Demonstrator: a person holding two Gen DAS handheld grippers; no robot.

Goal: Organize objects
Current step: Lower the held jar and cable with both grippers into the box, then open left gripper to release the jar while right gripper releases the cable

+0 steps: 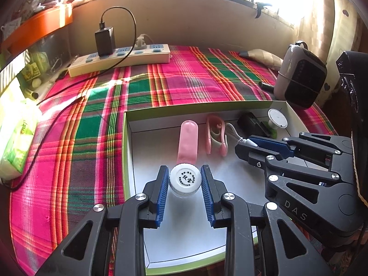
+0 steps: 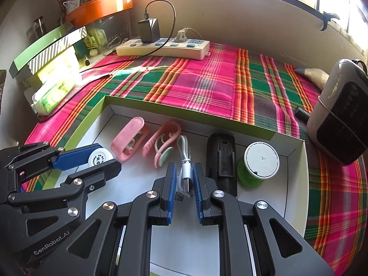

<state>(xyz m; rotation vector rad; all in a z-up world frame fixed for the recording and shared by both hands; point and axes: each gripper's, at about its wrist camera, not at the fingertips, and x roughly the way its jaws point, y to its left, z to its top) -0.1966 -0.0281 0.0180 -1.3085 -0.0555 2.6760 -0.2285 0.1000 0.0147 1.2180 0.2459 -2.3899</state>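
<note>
A green-rimmed white box (image 1: 125, 142) (image 2: 296, 151) lies on the plaid cloth. My left gripper (image 1: 185, 177) is shut on a small white-capped jar (image 1: 185, 179), held inside the box near its left wall; the jar also shows in the right wrist view (image 2: 100, 157). My right gripper (image 2: 185, 179) is shut on a coiled white USB cable (image 2: 185, 170) in the box's middle. In the box lie a pink clip (image 2: 128, 141), a pink-and-green clip (image 2: 162, 147), a black block (image 2: 222, 161) and a green spool with a white top (image 2: 260, 161).
A power strip (image 2: 165, 48) with a black charger and its cable lies at the back. A grey-and-black fan-like device (image 2: 340, 117) stands right of the box. A tissue pack (image 1: 16, 142) and stacked boxes (image 2: 46, 55) sit at the left.
</note>
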